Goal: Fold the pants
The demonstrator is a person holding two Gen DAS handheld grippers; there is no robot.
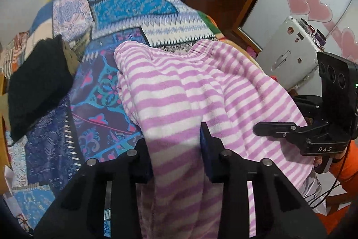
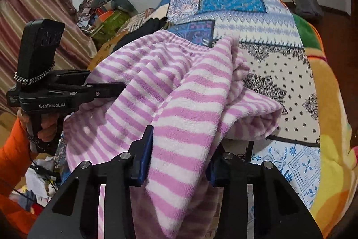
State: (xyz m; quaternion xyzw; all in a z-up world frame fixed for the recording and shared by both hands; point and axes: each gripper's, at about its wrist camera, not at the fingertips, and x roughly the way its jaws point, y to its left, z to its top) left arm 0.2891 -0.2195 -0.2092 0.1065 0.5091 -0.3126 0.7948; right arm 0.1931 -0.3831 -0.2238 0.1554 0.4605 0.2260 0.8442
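Purple-and-white striped fleece pants [image 1: 179, 86] lie on a patchwork bedspread [image 1: 125, 6], their near end lifted and draped toward me. My left gripper [image 1: 176, 149] is shut on a bunched band of the pants, with cloth filling the gap between its blue pads. The right wrist view shows my right gripper [image 2: 181, 156] shut on another fold of the pants [image 2: 179, 93], the elastic waistband lying farther up the bed. Each gripper also shows in the other's view: the right gripper [image 1: 279, 129] at the cloth's right edge, the left gripper [image 2: 100, 89] at its left edge.
A black garment [image 1: 38, 86] lies on the bed left of the pants. A white case [image 1: 288, 53] stands by the wardrobe door at right. A grey bag [image 2: 306, 1] sits at the bed's far end. Orange sleeves [image 2: 13, 160] and floor clutter [image 2: 40, 183] are near.
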